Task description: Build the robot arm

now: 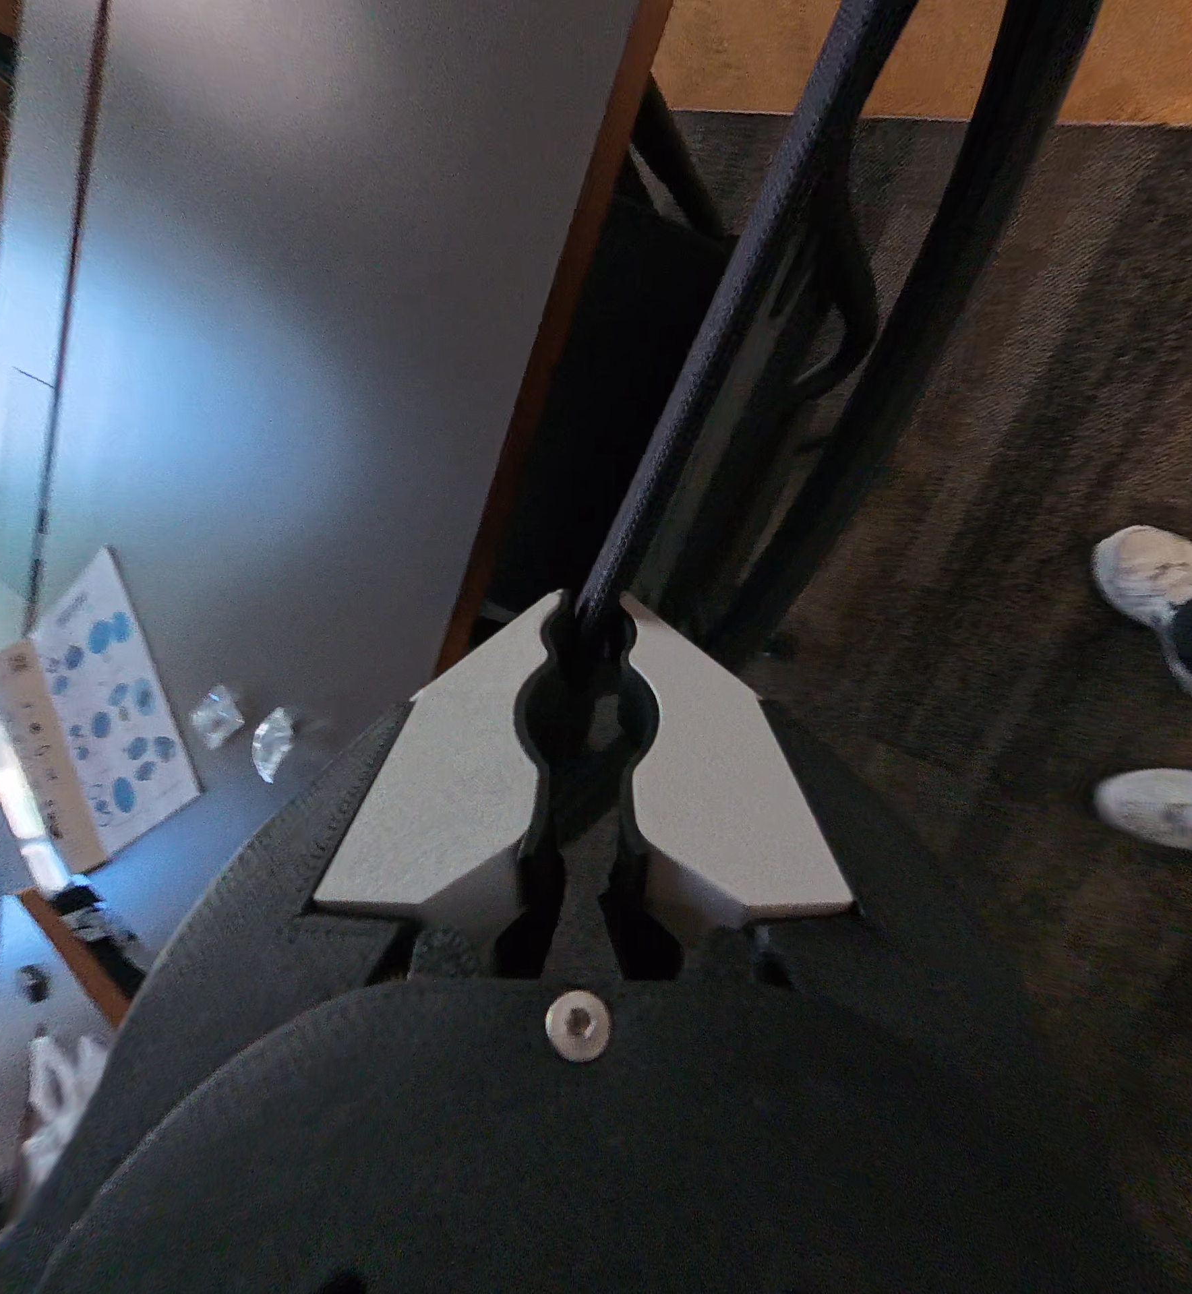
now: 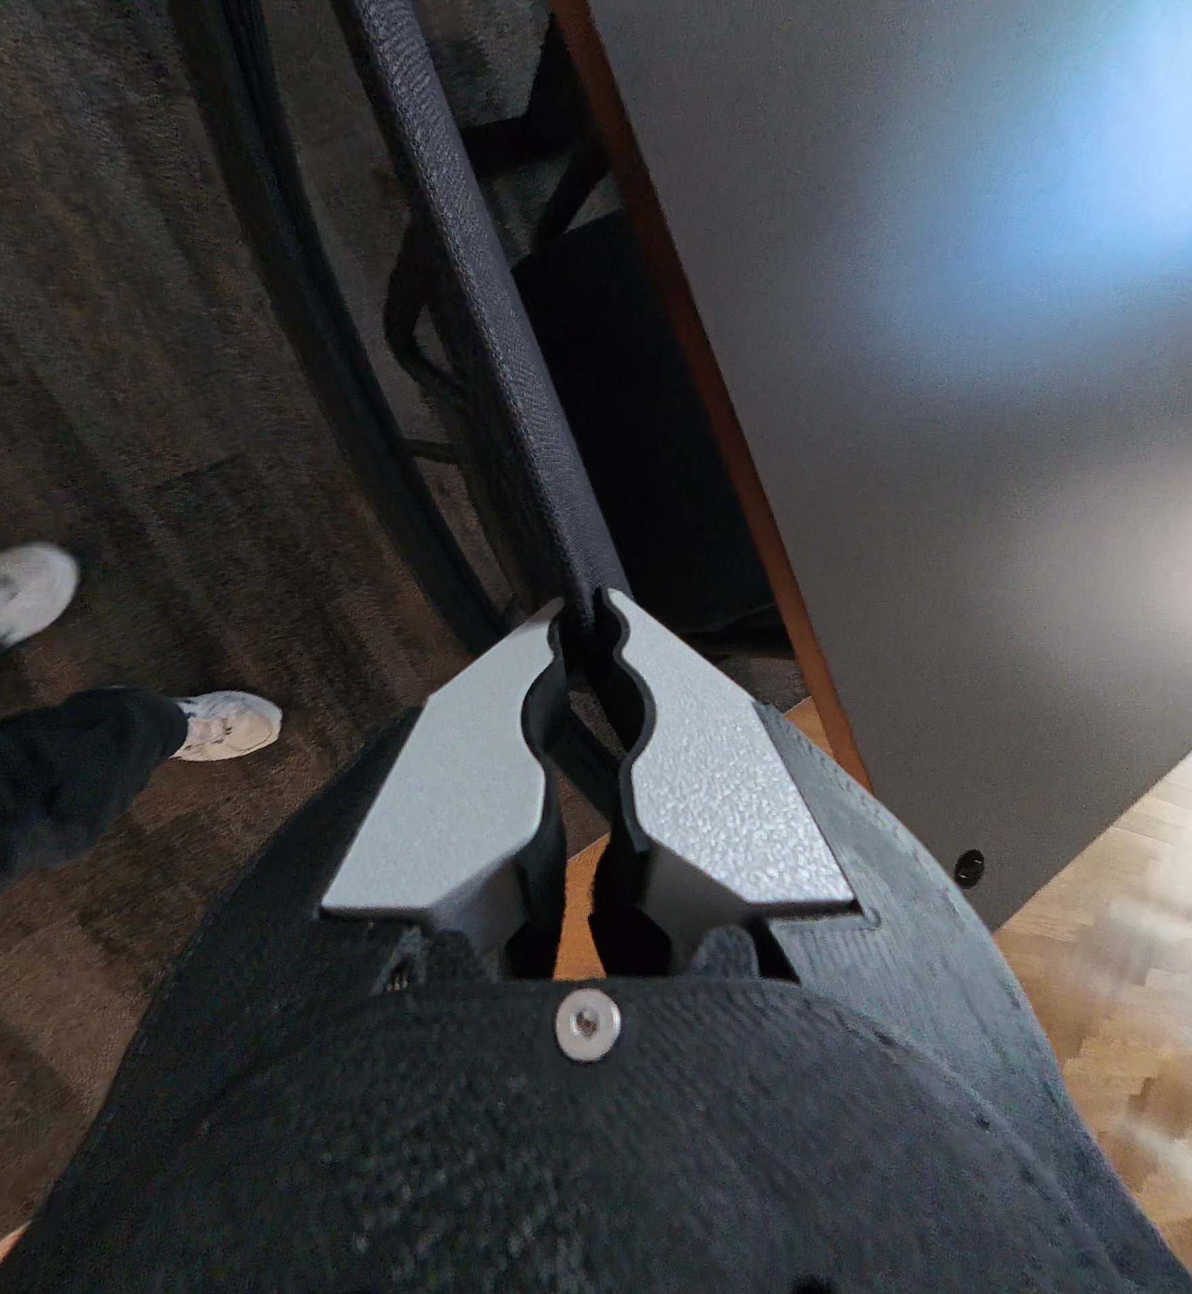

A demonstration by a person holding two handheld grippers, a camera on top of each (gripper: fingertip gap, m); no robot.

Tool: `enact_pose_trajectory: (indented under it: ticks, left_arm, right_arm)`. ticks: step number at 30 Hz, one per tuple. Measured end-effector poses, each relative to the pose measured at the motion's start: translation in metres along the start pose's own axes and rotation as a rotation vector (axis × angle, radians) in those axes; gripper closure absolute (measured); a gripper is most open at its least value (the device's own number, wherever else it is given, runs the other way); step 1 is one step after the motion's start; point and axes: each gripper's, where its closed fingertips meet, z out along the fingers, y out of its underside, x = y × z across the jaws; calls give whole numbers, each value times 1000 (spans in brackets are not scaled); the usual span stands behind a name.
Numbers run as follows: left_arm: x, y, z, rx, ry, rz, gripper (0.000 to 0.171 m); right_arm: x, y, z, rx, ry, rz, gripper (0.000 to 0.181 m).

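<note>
My left gripper (image 1: 590,616) is shut on the edge of a dark navy woven fabric band (image 1: 719,336). The band runs taut from the grey fingertips up to the top of the left wrist view. My right gripper (image 2: 583,613) is shut on a dark fabric band (image 2: 488,301) of the same look, which runs up and to the left. Both are held over the carpet beside a grey table. I cannot tell whether the two views show one piece of fabric. More dark fabric (image 1: 985,210) hangs beside it.
The grey table (image 1: 299,280) with a wooden edge also shows in the right wrist view (image 2: 929,350). On it lie a white box with blue spots (image 1: 110,707) and two small clear bags (image 1: 215,714). A person's white shoes (image 1: 1153,574) (image 2: 229,725) stand on the dark carpet (image 1: 999,420). Parquet floor (image 2: 1104,980) shows. Spacing between my two grippers at the tips: around 15 cm.
</note>
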Motion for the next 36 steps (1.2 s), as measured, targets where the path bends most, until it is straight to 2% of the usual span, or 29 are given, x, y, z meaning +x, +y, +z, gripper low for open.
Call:
enact_pose_trajectory:
  ticks: [2, 4, 5, 6, 7, 8, 9, 10, 12, 15, 22, 27, 31, 36]
  left_arm:
    - [-11, -6, 4, 8, -41, 90, 162]
    - [-18, -11, 10, 9, 12, 168, 146]
    - [-20, -6, 14, -22, 56, 166, 136]
    - [-18, 2, 19, -66, 127, 135, 135]
    - [-16, 13, 23, -119, 192, 97, 141]
    - [-16, 19, 26, -158, 224, 60, 161]
    - [-18, 19, 26, -167, 241, 25, 169]
    - [-16, 20, 26, -180, 267, 14, 171]
    - [-5, 26, 23, -212, 308, 69, 171]
    - [8, 29, 19, -201, 262, 165, 171]
    - [43, 22, 8, -210, 186, 230, 171]
    - [78, 26, -11, -196, 183, 264, 171]
    - [105, 39, -32, -193, 163, 242, 171]
    - [146, 63, -67, -182, 138, 238, 171]
  right_arm:
    - [6, -2, 1, 0, 16, 3, 177]
    - [20, -10, 2, 13, 31, -36, 174]
    - [26, -15, 6, 32, 36, -68, 159]
    - [29, -15, 12, 21, 16, -70, 147]
    - [24, -11, 19, -19, -53, -37, 147]
    - [24, -11, 23, -44, -80, -21, 152]
    - [31, -14, 23, -47, -58, -34, 158]
    - [30, -15, 23, -70, -79, -49, 163]
    - [8, -2, 22, -187, -219, -40, 171]
    - [-8, 7, 15, -183, -209, -74, 174]
    - [-20, 29, -3, -169, -60, 6, 173]
    - [-37, 36, -20, -172, -2, -30, 177]
    - [-66, 36, -33, -143, 1, -47, 177]
    - [-123, 34, -56, -131, 23, -103, 177]
